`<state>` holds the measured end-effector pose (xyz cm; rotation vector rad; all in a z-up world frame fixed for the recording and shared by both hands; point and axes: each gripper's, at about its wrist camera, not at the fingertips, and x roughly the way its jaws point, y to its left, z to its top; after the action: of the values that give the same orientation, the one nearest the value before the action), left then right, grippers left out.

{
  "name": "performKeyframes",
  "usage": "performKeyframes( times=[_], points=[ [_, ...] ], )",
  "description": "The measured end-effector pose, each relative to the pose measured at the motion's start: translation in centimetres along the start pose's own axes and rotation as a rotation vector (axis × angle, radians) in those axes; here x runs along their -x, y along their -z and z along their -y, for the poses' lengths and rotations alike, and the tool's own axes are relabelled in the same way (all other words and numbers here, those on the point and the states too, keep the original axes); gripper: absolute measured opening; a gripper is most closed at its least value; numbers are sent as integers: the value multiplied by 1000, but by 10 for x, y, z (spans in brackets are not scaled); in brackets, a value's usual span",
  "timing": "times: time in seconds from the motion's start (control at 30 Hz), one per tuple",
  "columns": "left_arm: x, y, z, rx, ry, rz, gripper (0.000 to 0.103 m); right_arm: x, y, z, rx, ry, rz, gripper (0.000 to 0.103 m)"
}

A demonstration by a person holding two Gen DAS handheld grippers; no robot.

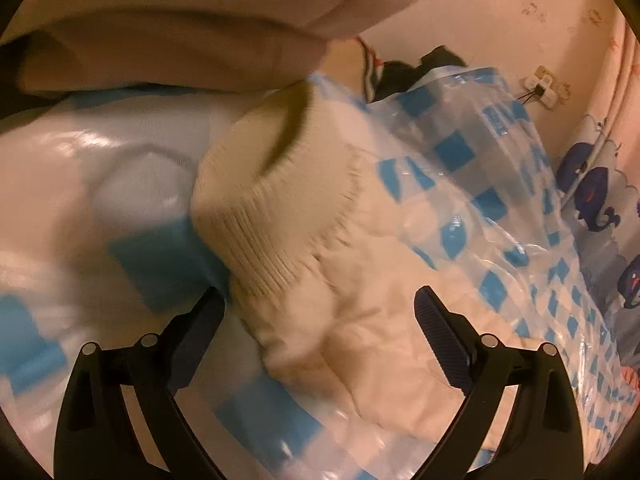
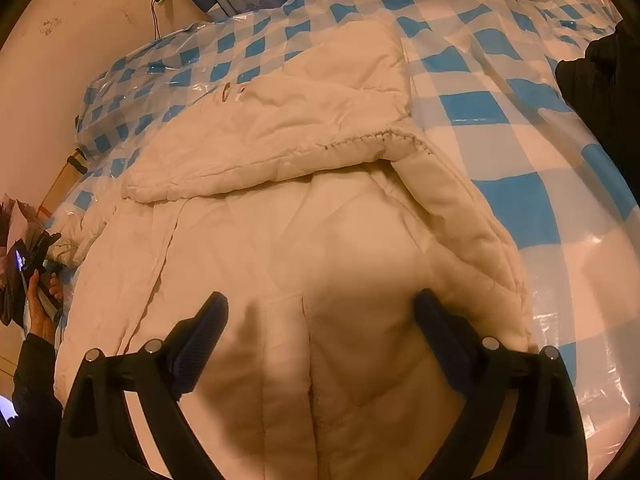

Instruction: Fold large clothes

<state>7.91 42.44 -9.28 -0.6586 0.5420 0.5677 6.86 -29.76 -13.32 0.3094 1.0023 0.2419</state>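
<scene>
A cream quilted jacket [image 2: 304, 208] lies on a bed covered by a blue-and-white checked plastic sheet [image 2: 500, 104]. One part is folded over its upper half, with a stitched edge [image 2: 360, 142] showing. My right gripper [image 2: 320, 304] is open just above the jacket's lower body, fingers apart and empty. In the left wrist view, the jacket's sleeve with a ribbed knit cuff [image 1: 272, 200] lies in front of my left gripper [image 1: 320, 300], which is open and empty with the sleeve fabric [image 1: 360, 332] between its fingers. The left view is motion-blurred.
A pink wall [image 1: 500, 8] with a socket [image 1: 546, 86] stands behind the bed. A whale-print cushion [image 1: 588, 196] lies at the right. Dark clothing [image 2: 592, 64] sits at the bed's right edge. A person's hand holding a phone [image 2: 36, 280] is at the left.
</scene>
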Motion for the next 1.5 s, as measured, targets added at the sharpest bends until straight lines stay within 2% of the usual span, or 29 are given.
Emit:
performKeyframes(
  times=[0.1, 0.27, 0.4, 0.47, 0.5, 0.53, 0.57, 0.6, 0.63, 0.7, 0.77, 0.83, 0.9, 0.97, 1.03, 1.1, 1.17, 1.2, 1.27, 1.33, 1.4, 1.43, 1.5],
  points=[
    [18, 4, 7, -29, -13, 66, 91, 1, 0, 0, -1, -1, 1, 91],
    [8, -15, -10, 38, -34, 48, 91, 1, 0, 1, -10, -13, 1, 91],
    [-11, -27, -14, 36, -89, 10, 91, 0, 0, 1, -10, -14, 1, 91],
    [-15, -28, -7, 2, -133, 8, 90, 0, 0, 1, -10, -16, 1, 93],
    [-15, -27, -3, -22, -160, 12, 77, 0, 0, 1, -8, -17, 1, 93],
    [-15, -25, 3, -50, -208, 26, 68, 0, 0, 0, -6, -17, 2, 94],
    [-14, -22, 7, -68, -238, 41, 52, 0, 0, 0, -5, -18, 2, 94],
    [-13, -21, 6, -69, -237, 46, 32, 0, 0, 0, -4, -19, 2, 94],
    [-14, -20, 6, -66, -224, 44, 24, 0, 0, 0, -5, -20, 3, 95],
    [-14, -21, 2, -45, -198, 39, 20, 0, 0, 0, -9, -29, 4, 95],
    [-8, -22, -3, -13, -171, 44, 20, 0, 0, 0, -12, -36, 3, 95],
    [1, -20, -11, 28, -146, 30, 25, 0, 0, 1, -16, -45, 3, 95],
    [6, -19, -18, 68, -124, -2, 54, 0, 0, 2, -20, -55, 2, 95],
    [13, -18, -22, 68, -137, 12, 60, 1, 0, 2, -24, -63, 0, 95],
    [24, -17, -16, 0, -186, 59, 60, 1, 0, 3, -26, -68, 0, 95],
    [30, -17, 5, -130, -228, 101, 61, 1, 0, 3, -26, -71, 0, 95],
    [23, -17, 23, -219, -279, 87, 65, 1, 0, 4, -25, -73, -1, 95],
    [15, -17, 30, -248, -328, 68, 67, 1, 0, 4, -26, -76, -2, 95],
    [8, -17, 34, -228, -369, 59, 67, 1, -1, 5, -31, -83, -2, 95],
    [11, -14, 36, -217, -405, 96, 67, 1, -1, 6, -35, -90, -2, 95],
    [11, -10, 41, -239, -474, 148, 79, 1, -1, 7, -36, -96, -1, 95],
    [8, -11, 40, -241, -498, 151, 80, 1, 0, 8, -37, -100, 1, 95],
    [-10, -16, 33, -211, -506, 88, 81, 1, 0, 9, -41, -104, 3, 95]
  ],
)
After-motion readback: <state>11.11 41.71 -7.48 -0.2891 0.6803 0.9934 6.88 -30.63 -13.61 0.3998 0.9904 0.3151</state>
